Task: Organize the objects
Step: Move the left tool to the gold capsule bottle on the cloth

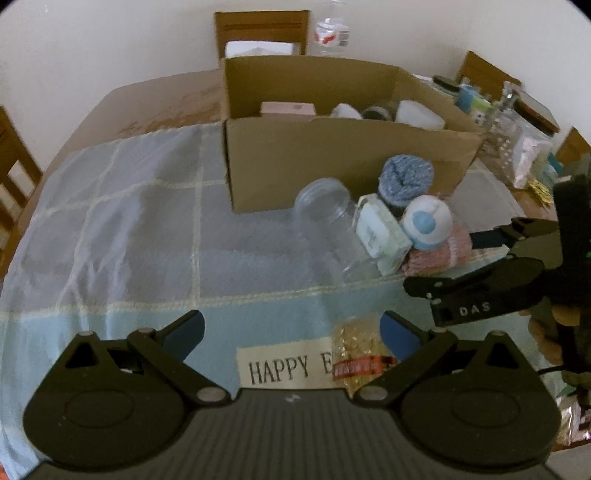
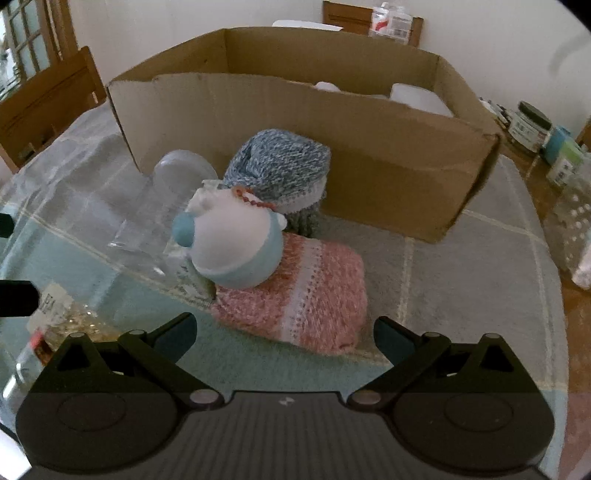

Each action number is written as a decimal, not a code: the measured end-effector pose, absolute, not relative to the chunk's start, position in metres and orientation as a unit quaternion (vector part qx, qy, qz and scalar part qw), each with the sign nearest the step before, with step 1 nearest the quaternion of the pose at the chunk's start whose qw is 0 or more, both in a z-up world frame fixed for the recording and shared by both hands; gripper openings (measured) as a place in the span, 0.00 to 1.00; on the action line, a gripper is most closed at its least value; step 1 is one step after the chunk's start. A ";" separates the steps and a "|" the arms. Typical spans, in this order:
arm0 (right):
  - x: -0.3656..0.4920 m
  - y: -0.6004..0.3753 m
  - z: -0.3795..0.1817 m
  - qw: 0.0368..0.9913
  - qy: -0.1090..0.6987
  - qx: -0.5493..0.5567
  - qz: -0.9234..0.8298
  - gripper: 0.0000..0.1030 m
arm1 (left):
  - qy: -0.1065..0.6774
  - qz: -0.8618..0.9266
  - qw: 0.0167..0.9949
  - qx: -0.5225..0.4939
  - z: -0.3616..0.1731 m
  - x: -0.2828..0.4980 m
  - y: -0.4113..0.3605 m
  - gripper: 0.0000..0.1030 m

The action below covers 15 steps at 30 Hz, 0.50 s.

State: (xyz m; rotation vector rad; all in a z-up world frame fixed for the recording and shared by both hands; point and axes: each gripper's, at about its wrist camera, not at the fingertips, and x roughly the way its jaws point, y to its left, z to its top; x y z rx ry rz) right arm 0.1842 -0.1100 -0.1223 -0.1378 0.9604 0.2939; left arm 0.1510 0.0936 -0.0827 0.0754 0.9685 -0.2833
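Observation:
A pile of loose items lies before an open cardboard box (image 1: 332,162) (image 2: 369,166): a pink knitted roll (image 2: 314,295) (image 1: 443,251), a white-and-blue plush toy (image 2: 236,243) (image 1: 426,221) resting on it, a blue knitted roll (image 2: 280,166) (image 1: 406,177), a clear glass jar (image 1: 332,221) (image 2: 162,210) on its side and a small pale box (image 1: 382,232). My right gripper (image 2: 284,328) (image 1: 454,266) is open just short of the pink roll. My left gripper (image 1: 291,328) hangs open over the cloth; a gold snack packet (image 1: 354,354) (image 2: 62,321) lies by its right finger.
A blue checked cloth (image 1: 129,229) covers the wooden table (image 1: 155,103). Jars, tins and a clear dotted container (image 1: 509,144) (image 2: 576,221) crowd the right side. Wooden chairs (image 1: 262,33) stand around. The box holds a pink carton (image 1: 288,109) and white items.

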 end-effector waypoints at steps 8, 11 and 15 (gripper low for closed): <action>0.195 -0.123 -0.130 0.874 0.435 -0.100 0.194 1.00 | 0.485 -0.082 0.871 0.009 -0.093 0.134 0.081 0.98; 0.195 -0.136 -0.131 0.872 0.425 -0.107 0.215 1.00 | 0.493 -0.070 0.867 0.004 -0.099 0.127 0.074 0.98; 0.190 -0.146 -0.131 0.869 0.413 -0.119 0.244 1.00 | 0.508 -0.048 0.860 -0.001 -0.109 0.113 0.065 0.98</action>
